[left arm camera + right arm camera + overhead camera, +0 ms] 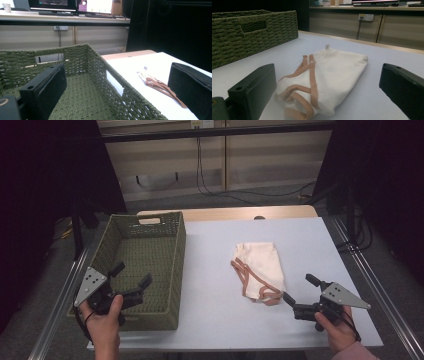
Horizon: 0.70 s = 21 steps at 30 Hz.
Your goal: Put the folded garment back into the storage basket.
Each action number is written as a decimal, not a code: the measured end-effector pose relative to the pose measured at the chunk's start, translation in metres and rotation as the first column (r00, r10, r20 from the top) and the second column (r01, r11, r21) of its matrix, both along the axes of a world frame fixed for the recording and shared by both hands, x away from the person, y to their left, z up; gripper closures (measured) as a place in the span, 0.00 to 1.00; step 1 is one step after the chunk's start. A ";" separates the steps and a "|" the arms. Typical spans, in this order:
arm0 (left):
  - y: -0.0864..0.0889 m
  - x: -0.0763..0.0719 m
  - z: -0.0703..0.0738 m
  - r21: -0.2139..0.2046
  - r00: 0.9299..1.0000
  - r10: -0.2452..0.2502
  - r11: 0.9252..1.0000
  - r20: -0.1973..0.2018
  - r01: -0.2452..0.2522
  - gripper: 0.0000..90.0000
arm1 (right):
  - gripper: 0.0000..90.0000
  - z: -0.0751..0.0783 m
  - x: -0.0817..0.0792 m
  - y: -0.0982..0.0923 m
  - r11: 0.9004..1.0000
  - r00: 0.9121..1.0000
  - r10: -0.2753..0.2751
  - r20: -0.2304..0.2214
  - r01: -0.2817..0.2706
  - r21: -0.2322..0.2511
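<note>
A cream cloth bag (259,265) with tan straps lies flat on the white table, right of centre. Its strap end faces my right gripper (299,289), which stands open just short of it near the front edge. The right gripper view has the bag (329,75) lying ahead between the spread jaws, untouched. A green woven basket (175,251) stands at the left. My left gripper (131,274) hangs open over the basket's front part, holding nothing. From the left gripper view the basket's rim (117,75) runs between the jaws and the bag's straps (160,86) lie beyond.
The white table top (300,240) ends close behind the bag, with a wooden strip (230,213) past it. Metal rails run along both sides. Cables (210,185) trail on the floor behind. A desk with monitors (75,5) stands at the back.
</note>
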<state>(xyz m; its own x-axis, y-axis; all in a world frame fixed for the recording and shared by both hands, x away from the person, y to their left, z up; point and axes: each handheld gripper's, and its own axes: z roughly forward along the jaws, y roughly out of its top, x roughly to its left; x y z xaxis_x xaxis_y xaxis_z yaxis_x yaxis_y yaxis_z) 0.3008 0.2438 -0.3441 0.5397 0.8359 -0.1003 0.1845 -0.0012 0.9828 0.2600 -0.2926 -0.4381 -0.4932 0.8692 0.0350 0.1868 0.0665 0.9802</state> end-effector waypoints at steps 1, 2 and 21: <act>-0.001 0.000 0.001 -0.005 1.000 0.004 1.000 0.002 -0.004 0.02 | 0.01 0.000 0.000 0.000 1.000 1.000 -0.003 0.000 0.003 0.001; -0.001 0.000 0.001 -0.005 1.000 0.004 1.000 0.002 -0.004 0.02 | 0.01 0.000 0.000 0.000 1.000 1.000 -0.003 0.000 0.003 0.001; -0.016 0.002 0.016 -0.023 1.000 -0.020 1.000 -0.005 0.020 0.02 | 0.01 -0.001 -0.001 -0.001 1.000 1.000 0.004 -0.003 -0.004 -0.003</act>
<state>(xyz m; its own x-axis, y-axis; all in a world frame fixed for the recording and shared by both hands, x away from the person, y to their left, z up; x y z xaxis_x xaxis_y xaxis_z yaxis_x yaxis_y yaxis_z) 0.3028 0.2277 -0.3278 0.5560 0.8221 -0.1227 0.1900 0.0180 0.9816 0.2588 -0.2938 -0.4387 -0.4963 0.8675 0.0338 0.1897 0.0703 0.9793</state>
